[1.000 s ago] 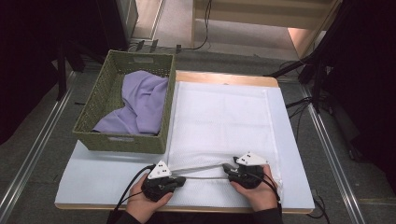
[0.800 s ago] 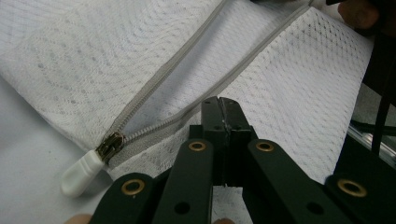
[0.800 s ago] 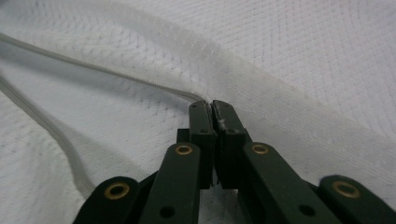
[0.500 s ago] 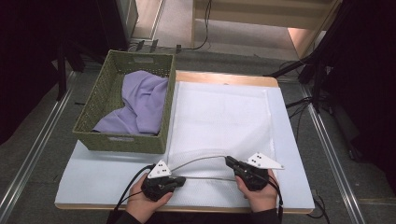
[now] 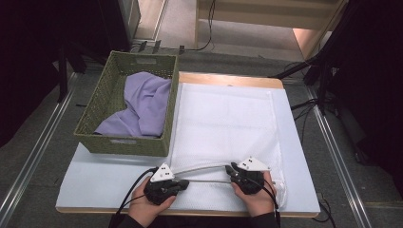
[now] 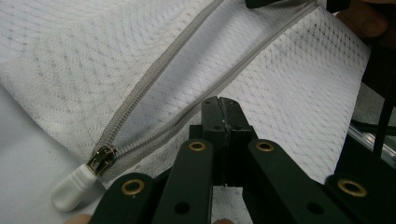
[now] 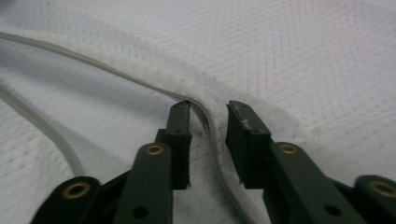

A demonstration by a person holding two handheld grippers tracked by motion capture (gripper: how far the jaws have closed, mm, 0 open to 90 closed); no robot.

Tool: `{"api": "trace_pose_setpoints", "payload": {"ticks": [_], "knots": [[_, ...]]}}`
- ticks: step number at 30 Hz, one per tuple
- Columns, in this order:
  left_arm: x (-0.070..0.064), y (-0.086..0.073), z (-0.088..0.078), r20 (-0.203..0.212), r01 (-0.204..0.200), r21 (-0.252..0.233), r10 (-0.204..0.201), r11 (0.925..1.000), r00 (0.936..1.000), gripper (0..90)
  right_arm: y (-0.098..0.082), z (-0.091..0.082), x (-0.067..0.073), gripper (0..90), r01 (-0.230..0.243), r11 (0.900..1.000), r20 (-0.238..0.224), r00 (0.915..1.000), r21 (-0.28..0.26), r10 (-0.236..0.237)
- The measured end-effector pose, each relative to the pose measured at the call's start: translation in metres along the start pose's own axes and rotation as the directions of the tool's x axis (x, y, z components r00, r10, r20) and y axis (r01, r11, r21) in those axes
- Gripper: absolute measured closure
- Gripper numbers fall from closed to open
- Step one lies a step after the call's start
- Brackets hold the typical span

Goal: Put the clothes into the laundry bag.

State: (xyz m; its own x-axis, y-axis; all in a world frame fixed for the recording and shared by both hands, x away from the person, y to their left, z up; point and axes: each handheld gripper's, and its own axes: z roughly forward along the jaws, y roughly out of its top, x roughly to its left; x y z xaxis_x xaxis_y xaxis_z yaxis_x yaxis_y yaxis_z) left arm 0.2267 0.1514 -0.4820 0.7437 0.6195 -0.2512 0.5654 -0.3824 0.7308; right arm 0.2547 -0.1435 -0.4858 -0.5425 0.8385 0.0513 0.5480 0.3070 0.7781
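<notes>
Jaws of the left gripper (image 6: 223, 108) pinch the white mesh bag's (image 5: 223, 118) lower zipper edge; right gripper's (image 7: 208, 116) stand apart around the upper edge.

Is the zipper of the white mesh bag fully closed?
No, the zipper gapes open beyond its slider on the mesh bag.

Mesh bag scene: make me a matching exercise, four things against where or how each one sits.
Things:
1. purple cloth
2. zipper pull
3. left gripper
4. right gripper

States:
A. jaws apart, astride the upper zipper edge
B. at the end of the open zipper
C. lying in the green basket
D. jaws shut on the mesh bag beside its zipper

Pairs: 1-C, 2-B, 3-D, 4-A
</notes>
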Motion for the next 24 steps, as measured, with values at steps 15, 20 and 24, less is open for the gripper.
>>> {"api": "trace_pose_setpoints", "payload": {"ticks": [15,20,24], "knots": [[0.000,0.000,0.000,0.001,0.001,0.001,-0.001,1.0000,1.0000,90.0,0.003,-0.002,0.001,87.1,-0.038,0.999,-0.028,0.9989,-0.014,0.037],[0.000,0.000,0.000,0.000,0.001,0.000,-0.001,1.0000,1.0000,90.0,0.006,-0.013,0.000,86.2,-0.077,0.994,-0.185,0.9808,-0.081,0.061],[0.000,0.000,0.000,0.000,0.000,0.000,0.000,1.0000,1.0000,90.0,0.002,-0.002,0.005,82.2,-0.050,0.999,-0.120,0.9917,-0.022,0.047]]}}
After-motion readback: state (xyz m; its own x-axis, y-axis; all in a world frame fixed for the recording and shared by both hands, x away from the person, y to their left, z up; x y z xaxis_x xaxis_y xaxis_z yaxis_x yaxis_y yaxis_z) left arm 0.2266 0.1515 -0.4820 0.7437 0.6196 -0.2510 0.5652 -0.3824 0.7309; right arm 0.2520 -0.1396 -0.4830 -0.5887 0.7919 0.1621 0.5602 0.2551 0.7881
